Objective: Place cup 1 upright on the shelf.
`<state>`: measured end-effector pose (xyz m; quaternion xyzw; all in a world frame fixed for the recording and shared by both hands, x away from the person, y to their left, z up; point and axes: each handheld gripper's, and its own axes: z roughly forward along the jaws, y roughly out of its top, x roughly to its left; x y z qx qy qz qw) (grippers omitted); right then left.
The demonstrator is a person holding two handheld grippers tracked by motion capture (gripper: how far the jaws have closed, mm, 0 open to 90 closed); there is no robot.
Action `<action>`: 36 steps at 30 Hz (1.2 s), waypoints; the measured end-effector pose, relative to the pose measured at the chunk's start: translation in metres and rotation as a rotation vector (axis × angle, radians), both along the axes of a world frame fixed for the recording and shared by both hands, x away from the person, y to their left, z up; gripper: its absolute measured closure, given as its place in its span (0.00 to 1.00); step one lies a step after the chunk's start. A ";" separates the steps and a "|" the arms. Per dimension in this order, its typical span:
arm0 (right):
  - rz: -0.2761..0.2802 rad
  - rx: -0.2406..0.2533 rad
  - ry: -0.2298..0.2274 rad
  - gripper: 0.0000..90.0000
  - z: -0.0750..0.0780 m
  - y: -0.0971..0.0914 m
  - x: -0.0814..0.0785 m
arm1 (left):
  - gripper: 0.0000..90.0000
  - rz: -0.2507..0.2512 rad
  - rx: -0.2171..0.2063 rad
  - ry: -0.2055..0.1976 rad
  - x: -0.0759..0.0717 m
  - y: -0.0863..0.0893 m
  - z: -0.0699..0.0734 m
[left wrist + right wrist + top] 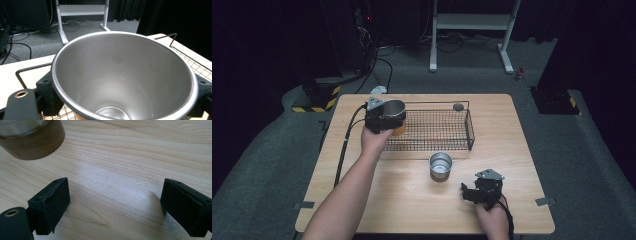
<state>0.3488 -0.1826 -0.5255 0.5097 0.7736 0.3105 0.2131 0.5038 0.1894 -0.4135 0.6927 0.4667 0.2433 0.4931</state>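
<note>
On the wooden table [412, 200] a wire basket [432, 131] sits toward the far side, the left tool [384, 116] clamps a steel cup [125, 77] above its left end, a second cup [440, 165] stands just before the basket, and the right tool [472, 192], jaws spread, rests near it.

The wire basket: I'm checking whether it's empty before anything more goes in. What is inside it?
Inside the wire basket a small dark round thing lies in the far right corner. The rest of the mesh looks bare, except the left end, hidden behind the metal cup held by the left gripper.
</note>
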 end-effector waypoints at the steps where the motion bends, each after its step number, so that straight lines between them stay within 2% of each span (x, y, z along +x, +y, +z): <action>1: 0.004 -0.002 -0.002 0.10 0.000 0.000 0.000 | 0.15 0.001 0.002 0.004 0.001 -0.001 -0.001; 10: 0.003 -0.001 -0.001 0.10 0.000 0.000 0.000 | 0.15 -0.001 0.041 0.031 0.007 -0.011 -0.014; 17: 0.003 -0.002 -0.002 0.10 0.000 0.000 0.000 | 0.15 0.011 0.046 0.059 0.011 -0.014 -0.024; 22: 0.000 0.001 0.001 0.10 0.000 0.000 0.000 | 0.15 0.023 0.049 0.100 0.014 -0.015 -0.033; 28: 0.000 0.001 0.001 0.10 0.000 0.000 0.000 | 0.15 0.027 0.072 0.137 0.015 -0.016 -0.042; 31: 0.000 0.001 0.001 0.10 0.000 0.000 0.000 | 0.15 0.038 0.088 0.168 0.016 -0.016 -0.045; 36: 0.000 0.002 0.001 0.10 0.000 0.000 0.000 | 0.15 0.045 0.105 0.167 0.016 -0.015 -0.047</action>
